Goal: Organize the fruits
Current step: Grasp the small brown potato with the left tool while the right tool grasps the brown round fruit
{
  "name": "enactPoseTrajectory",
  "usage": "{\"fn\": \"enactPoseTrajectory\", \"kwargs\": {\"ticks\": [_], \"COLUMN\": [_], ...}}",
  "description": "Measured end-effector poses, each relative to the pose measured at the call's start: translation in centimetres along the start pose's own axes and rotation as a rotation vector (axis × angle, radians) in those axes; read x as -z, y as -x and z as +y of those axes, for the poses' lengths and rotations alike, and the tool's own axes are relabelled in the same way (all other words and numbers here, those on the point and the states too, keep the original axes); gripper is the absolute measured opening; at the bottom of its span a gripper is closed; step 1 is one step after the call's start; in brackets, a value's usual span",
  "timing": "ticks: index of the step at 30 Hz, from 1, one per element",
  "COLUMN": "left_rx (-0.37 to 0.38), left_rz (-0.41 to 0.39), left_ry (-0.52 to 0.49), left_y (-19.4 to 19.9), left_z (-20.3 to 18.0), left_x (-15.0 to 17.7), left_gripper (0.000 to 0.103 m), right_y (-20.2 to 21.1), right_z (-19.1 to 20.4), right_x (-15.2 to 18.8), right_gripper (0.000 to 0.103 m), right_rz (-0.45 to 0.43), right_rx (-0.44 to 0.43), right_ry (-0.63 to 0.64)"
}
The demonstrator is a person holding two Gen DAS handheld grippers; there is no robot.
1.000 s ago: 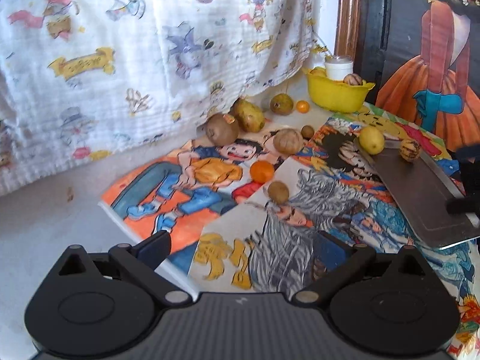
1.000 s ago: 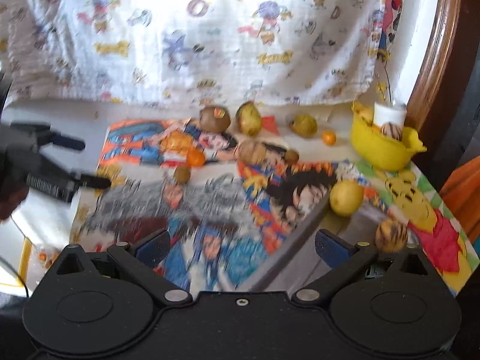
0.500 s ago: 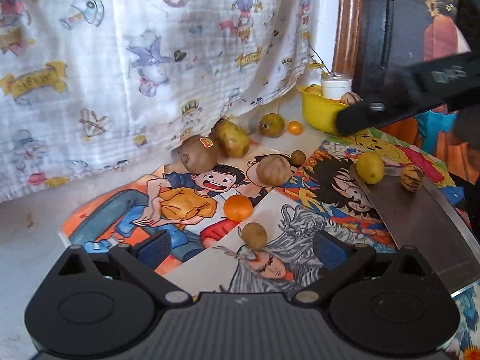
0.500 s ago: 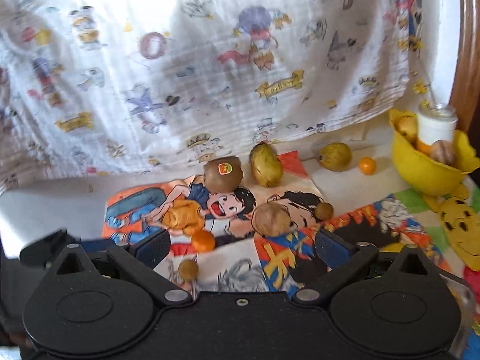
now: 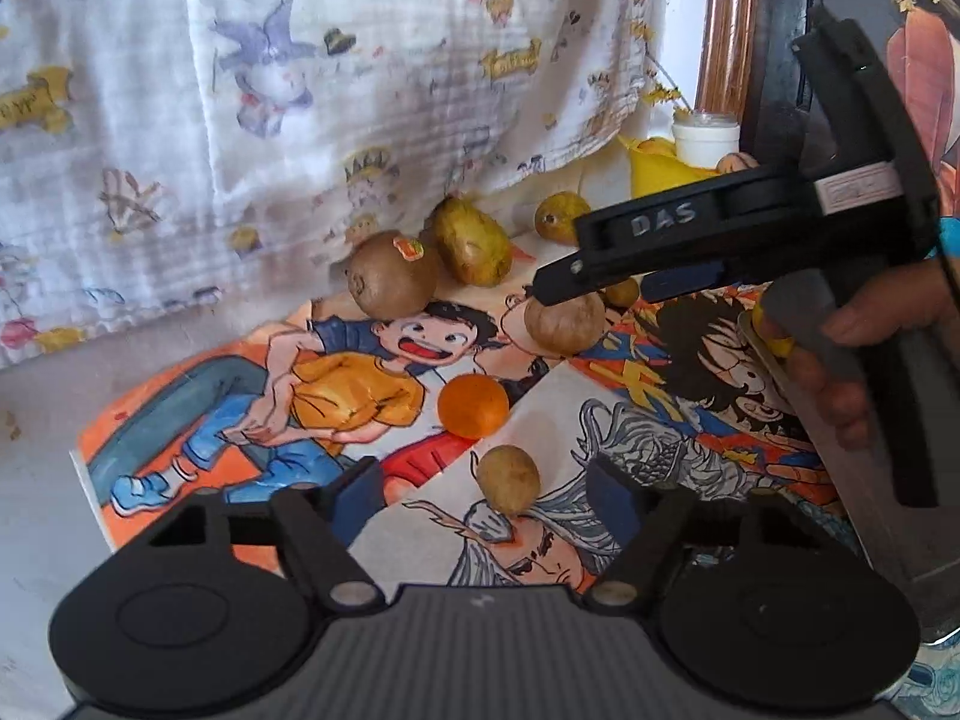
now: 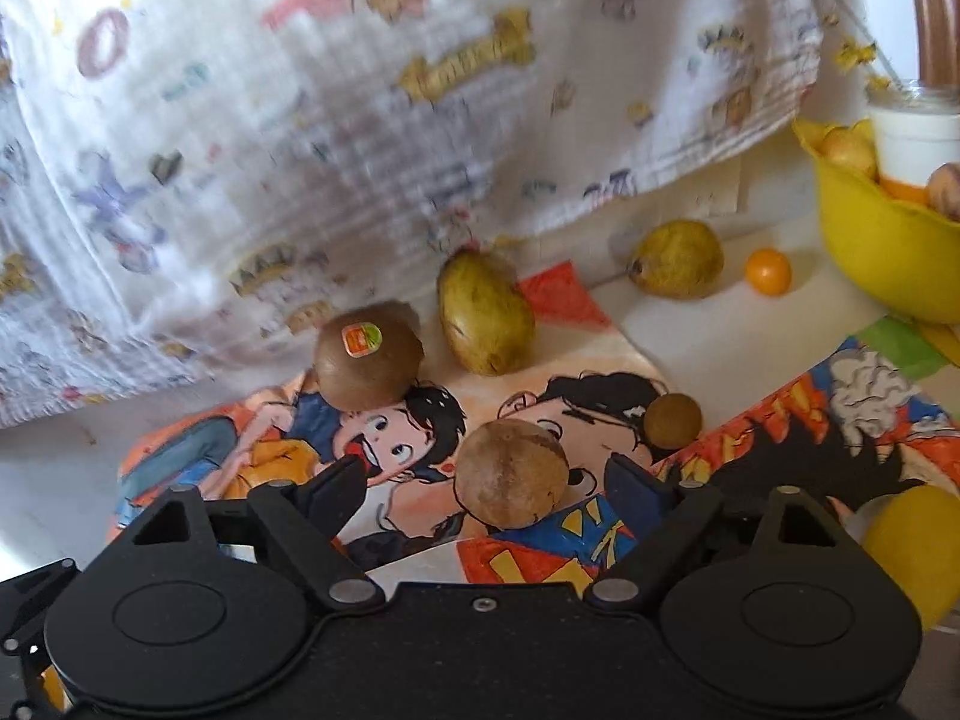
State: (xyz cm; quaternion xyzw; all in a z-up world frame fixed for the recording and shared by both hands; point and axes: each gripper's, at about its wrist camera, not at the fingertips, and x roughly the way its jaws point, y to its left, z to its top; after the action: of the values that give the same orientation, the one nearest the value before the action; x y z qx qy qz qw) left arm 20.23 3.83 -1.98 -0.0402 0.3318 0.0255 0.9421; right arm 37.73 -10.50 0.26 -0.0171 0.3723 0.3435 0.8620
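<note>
Right gripper [image 6: 480,483] being carried from metal tray side across cartoon mat, now being closed around large brown round fruit [image 6: 511,474], pads not yet touching. Left gripper [image 5: 489,495] being advanced and closed around small tan fruit [image 5: 508,478], untouched.

Both tools are matte black with round hinge discs, silver screws (one gripper [image 5: 624,282] marked "DAS").

In the left wrist view, the right gripper [image 5: 624,282] crosses ahead, hiding most of the yellow bowl [image 5: 654,171] and the top of a brown fruit [image 5: 564,324]. The printed cloth [image 6: 300,138] beyond the right gripper's fingers is blurred. Right of them, a yellow fruit [image 6: 912,546] is partly cut off.
</note>
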Motion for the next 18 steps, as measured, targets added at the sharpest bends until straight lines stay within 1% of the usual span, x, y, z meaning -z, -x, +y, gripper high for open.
{"fn": "enactPoseTrajectory", "kwargs": {"ticks": [5,9,13,15,18], "left_rx": [0.015,0.026,0.030,0.036,0.054], "left_rz": [0.024,0.035,0.037,0.037,0.035], "left_ry": [0.012,0.010,0.013,0.018,0.029], "left_y": [-1.0,-1.5,-1.8,-1.9,-2.0], "left_z": [0.1,0.0,0.0,0.1,0.3], "left_x": [0.2,0.2,0.1,0.0,0.0], "left_gripper": [0.064,0.056,0.048,0.040,0.032], "right_y": [-2.1,-3.0,-3.8,-4.1,-4.2], "right_z": [0.4,0.5,0.6,0.6,0.7], "right_x": [0.3,0.6,0.9,0.9,0.8], "right_gripper": [0.079,0.076,0.069,0.068,0.067], "right_rz": [0.020,0.027,0.037,0.035,0.029], "right_rx": [0.020,0.021,0.037,0.040,0.053], "right_ry": [0.034,0.045,0.063,0.064,0.072]}}
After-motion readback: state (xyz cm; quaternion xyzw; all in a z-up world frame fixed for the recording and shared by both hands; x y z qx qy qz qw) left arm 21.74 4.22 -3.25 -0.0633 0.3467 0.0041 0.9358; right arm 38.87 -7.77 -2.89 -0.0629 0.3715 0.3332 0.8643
